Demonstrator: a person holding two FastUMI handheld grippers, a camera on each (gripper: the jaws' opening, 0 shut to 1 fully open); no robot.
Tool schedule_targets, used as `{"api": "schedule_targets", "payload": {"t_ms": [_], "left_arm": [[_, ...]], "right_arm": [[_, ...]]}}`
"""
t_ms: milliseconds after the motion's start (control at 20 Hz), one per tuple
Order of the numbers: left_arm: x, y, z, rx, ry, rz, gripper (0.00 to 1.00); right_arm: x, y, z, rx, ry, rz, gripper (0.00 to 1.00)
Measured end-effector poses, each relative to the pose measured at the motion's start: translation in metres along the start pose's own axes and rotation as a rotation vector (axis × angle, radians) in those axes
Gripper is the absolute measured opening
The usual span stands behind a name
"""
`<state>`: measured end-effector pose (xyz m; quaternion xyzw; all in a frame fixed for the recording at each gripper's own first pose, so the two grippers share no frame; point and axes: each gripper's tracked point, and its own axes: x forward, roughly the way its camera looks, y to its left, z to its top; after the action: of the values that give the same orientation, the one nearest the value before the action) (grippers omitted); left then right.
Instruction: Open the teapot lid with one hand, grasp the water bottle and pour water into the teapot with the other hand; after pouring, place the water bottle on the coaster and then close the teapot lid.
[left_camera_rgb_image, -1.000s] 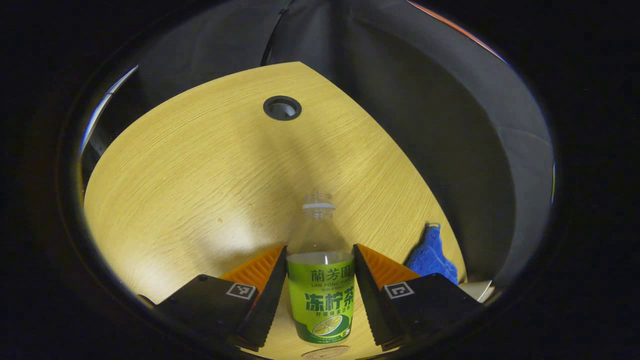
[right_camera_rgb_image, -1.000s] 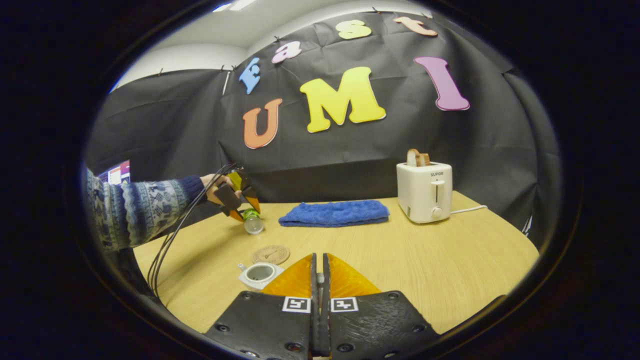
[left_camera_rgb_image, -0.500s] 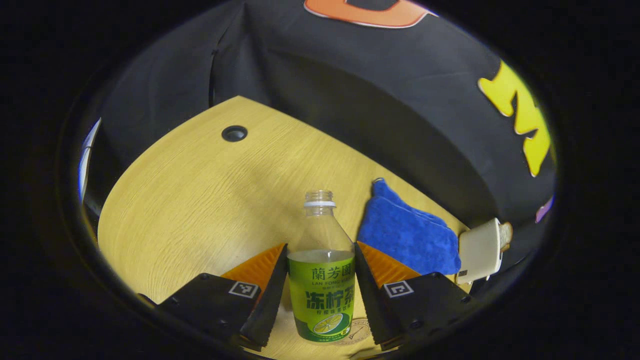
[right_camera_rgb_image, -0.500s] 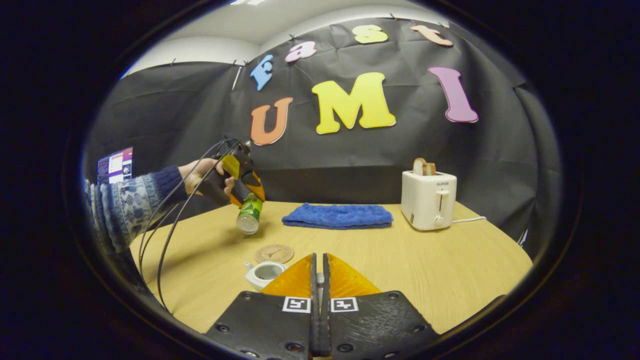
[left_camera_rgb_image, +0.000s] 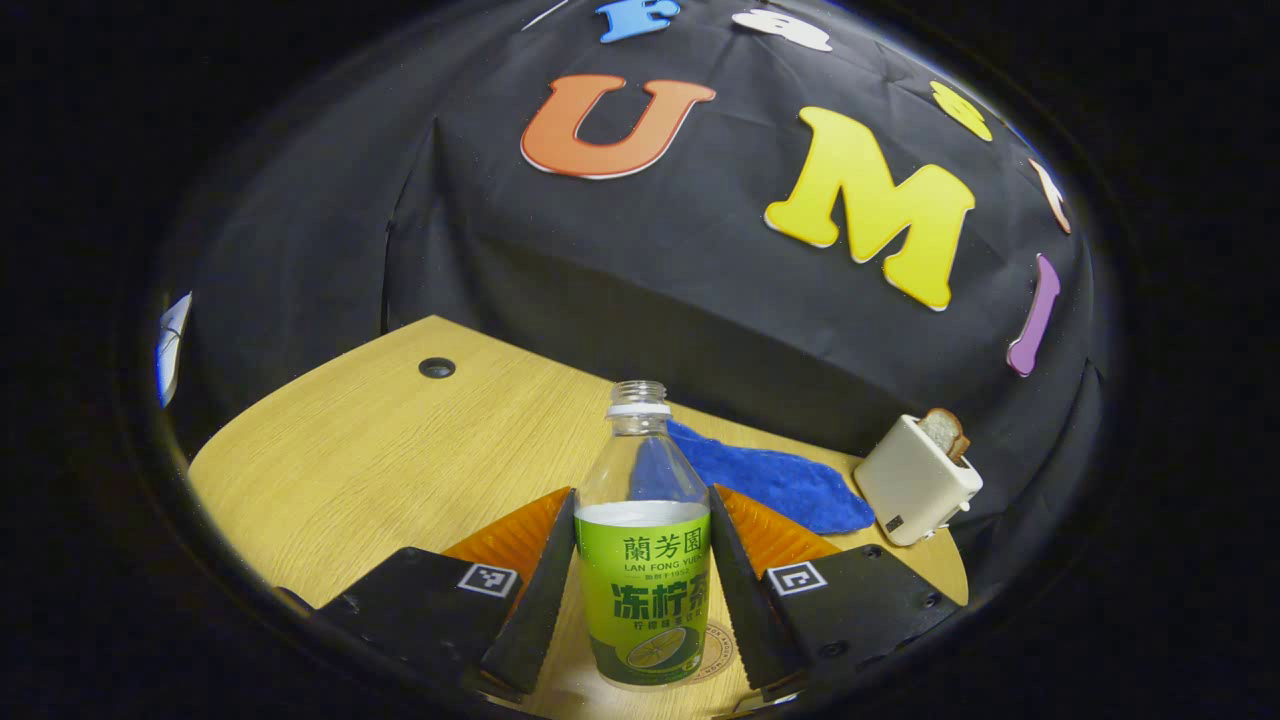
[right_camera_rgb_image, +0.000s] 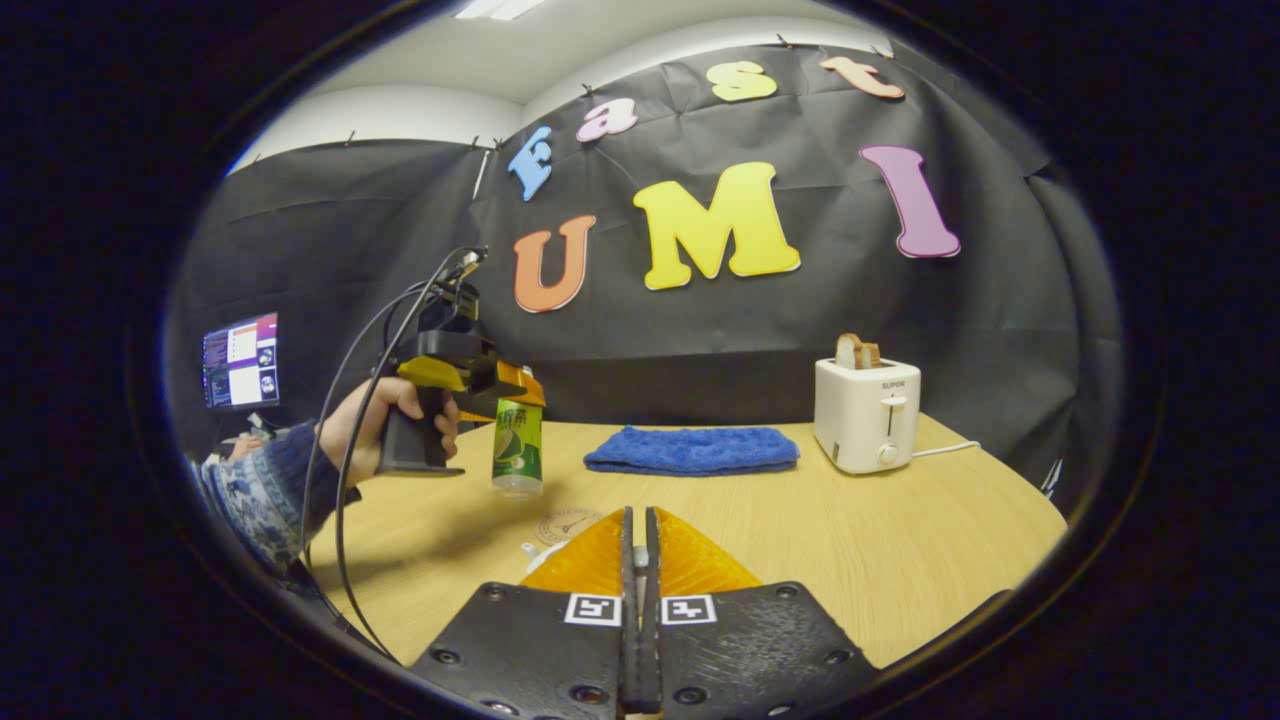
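Observation:
A clear water bottle (left_camera_rgb_image: 645, 540) with a green label stands upright between the fingers of my left gripper (left_camera_rgb_image: 640, 520), which is shut on it. In the right gripper view that bottle (right_camera_rgb_image: 517, 445) hangs a little above the table, just left of and behind the round coaster (right_camera_rgb_image: 570, 523). The coaster (left_camera_rgb_image: 718, 648) also peeks out under the bottle's base. My right gripper (right_camera_rgb_image: 637, 515) is shut, pinching the teapot lid, most of which is hidden. A white edge of the teapot (right_camera_rgb_image: 530, 548) shows left of its fingers.
A folded blue towel (right_camera_rgb_image: 692, 450) lies at the back of the wooden table (right_camera_rgb_image: 900, 530), with a white toaster (right_camera_rgb_image: 866, 415) holding bread to its right. A person's hand (right_camera_rgb_image: 385, 420) with trailing cables holds the left gripper. A monitor (right_camera_rgb_image: 240, 358) glows far left.
The left gripper has swung the bottle from tilted, mouth down, back to upright and brought it nearer the coaster. The right gripper stays shut; the teapot has slipped mostly behind its fingers.

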<state>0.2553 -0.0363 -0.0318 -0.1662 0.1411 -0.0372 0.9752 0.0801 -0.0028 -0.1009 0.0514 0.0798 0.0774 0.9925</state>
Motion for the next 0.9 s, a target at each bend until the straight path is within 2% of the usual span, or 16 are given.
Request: {"api": "schedule_targets", "payload": {"t_ms": [200, 450, 550, 650, 800, 900], "left_arm": [[-0.014, -0.019, -0.005, 0.042, -0.125, -0.081, 0.76], [-0.019, -0.024, -0.010, 0.138, -0.292, -0.107, 0.75], [-0.008, -0.043, -0.018, 0.208, -0.349, -0.131, 0.75], [-0.007, -0.058, -0.033, 0.265, -0.354, -0.166, 0.75], [-0.010, -0.076, -0.040, 0.274, -0.387, -0.208, 0.75], [-0.012, -0.075, -0.038, 0.286, -0.413, -0.203, 0.76]], "right_arm": [[-0.004, -0.003, 0.006, 0.003, -0.014, -0.011, 0.00], [-0.003, -0.004, 0.005, 0.010, -0.013, -0.014, 0.00], [-0.002, -0.007, 0.002, 0.014, -0.007, -0.017, 0.00], [0.001, -0.009, 0.000, 0.016, 0.000, -0.022, 0.00], [0.001, -0.012, -0.002, 0.020, 0.006, -0.030, 0.00], [0.001, -0.014, -0.002, 0.023, 0.007, -0.032, 0.00]]}}
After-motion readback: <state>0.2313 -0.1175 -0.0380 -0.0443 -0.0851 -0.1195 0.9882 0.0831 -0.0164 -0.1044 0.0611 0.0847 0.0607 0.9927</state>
